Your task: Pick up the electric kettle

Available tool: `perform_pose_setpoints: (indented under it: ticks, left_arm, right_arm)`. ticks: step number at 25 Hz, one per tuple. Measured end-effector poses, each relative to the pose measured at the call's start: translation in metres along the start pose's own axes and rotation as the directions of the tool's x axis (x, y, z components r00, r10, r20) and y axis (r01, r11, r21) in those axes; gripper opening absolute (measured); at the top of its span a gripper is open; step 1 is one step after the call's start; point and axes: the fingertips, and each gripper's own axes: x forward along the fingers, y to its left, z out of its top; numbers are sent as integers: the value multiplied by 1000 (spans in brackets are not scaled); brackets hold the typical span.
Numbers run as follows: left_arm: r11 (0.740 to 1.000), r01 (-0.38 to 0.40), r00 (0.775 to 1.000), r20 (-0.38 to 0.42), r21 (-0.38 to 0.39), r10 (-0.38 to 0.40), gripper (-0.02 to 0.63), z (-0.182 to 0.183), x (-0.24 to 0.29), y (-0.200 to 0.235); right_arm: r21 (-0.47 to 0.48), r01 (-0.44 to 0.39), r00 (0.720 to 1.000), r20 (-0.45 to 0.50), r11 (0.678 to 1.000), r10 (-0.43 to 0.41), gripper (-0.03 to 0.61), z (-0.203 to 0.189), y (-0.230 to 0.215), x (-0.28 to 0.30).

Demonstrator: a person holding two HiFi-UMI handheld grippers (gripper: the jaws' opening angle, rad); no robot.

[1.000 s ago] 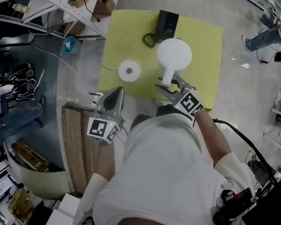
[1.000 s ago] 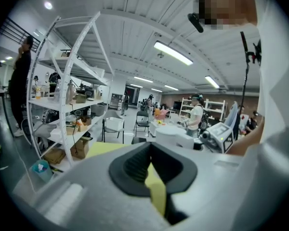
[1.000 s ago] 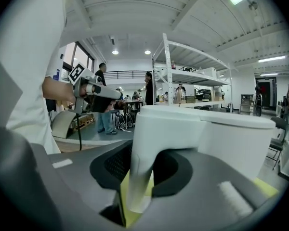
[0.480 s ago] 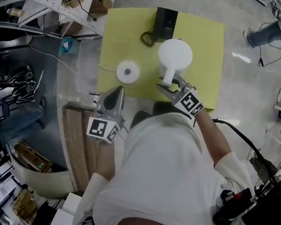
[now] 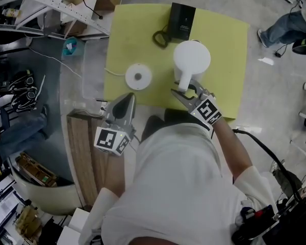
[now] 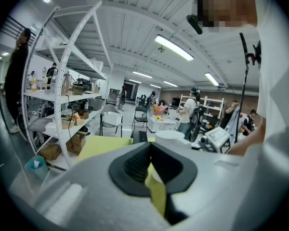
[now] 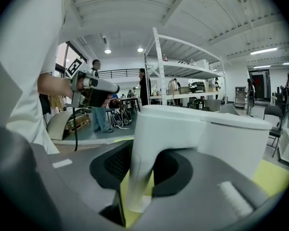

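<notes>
The white electric kettle (image 5: pixel 192 59) is over the yellow table (image 5: pixel 137 34), its handle (image 5: pixel 183 80) pointing toward me. My right gripper (image 5: pixel 185 89) is shut on that handle. In the right gripper view the handle (image 7: pixel 144 138) runs down between the black pads (image 7: pixel 113 165) of the right gripper (image 7: pixel 142 170), and the kettle's body (image 7: pixel 226 138) fills the right side. My left gripper (image 5: pixel 126 100) hangs at the table's near left edge, apart from the kettle. In its own view the left gripper (image 6: pixel 150 150) is shut on nothing, with yellow tabletop beyond.
The kettle's round white base (image 5: pixel 138 76) with its cord lies left of the kettle. A black box (image 5: pixel 182 20) and a coiled cable (image 5: pixel 160 39) sit at the far edge. A wooden bench (image 5: pixel 84 157) and a metal rack (image 5: pixel 51 4) stand on the left. A person's legs (image 5: pixel 285 27) show at top right.
The kettle and my right gripper have drifted together a little away from the black box, toward the table's near edge. The left gripper looks much the same.
</notes>
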Motion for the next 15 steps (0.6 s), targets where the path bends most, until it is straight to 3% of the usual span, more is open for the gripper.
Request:
perform_pose_setpoints:
  ticks: [15]
  left_arm:
    - [1000, 23, 1000, -11, -6, -23, 4, -16, 1, -5]
  right_arm:
    - [-40, 22, 999, -29, 999, -23, 107, -25, 12, 2]
